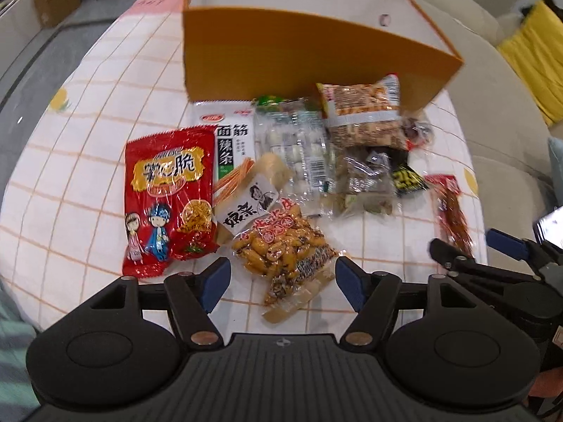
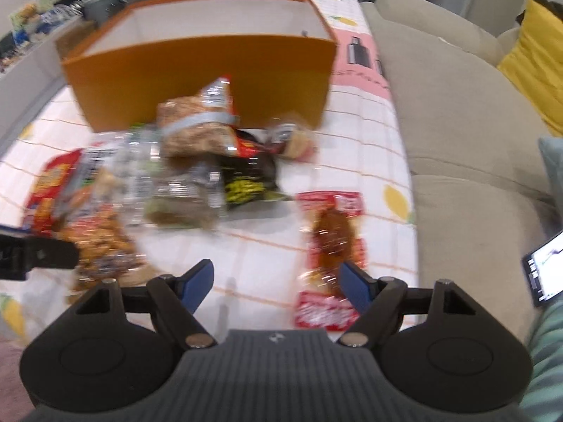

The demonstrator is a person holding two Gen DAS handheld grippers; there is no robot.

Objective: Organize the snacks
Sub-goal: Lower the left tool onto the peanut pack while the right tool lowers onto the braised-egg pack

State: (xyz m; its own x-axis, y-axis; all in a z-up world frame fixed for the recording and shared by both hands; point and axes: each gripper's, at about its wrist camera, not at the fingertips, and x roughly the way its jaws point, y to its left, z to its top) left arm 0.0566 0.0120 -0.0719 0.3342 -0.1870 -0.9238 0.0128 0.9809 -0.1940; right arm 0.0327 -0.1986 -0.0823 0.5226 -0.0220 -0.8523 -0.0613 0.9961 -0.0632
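Observation:
An open orange box point(image 1: 281, 52) stands at the far side of the checked tablecloth point(image 1: 77, 161); it also shows in the right wrist view point(image 2: 197, 74). Several snack packets lie in front of it: a red packet point(image 1: 169, 197), a clear packet of yellow snacks point(image 1: 281, 249), a white strip packet point(image 1: 228, 133), a clear bag of white sweets point(image 1: 299, 144), a brown cracker bag point(image 1: 362, 112). My left gripper point(image 1: 281, 286) is open, just before the yellow snacks. My right gripper point(image 2: 278, 286) is open, its right finger over a red-edged packet of brown snack point(image 2: 330, 246).
A beige sofa point(image 2: 457, 123) with a yellow cushion point(image 2: 535, 59) runs along the table's right side. A phone point(image 2: 545, 267) is at the right edge. The right gripper shows in the left wrist view point(image 1: 482, 246). The right view is blurred.

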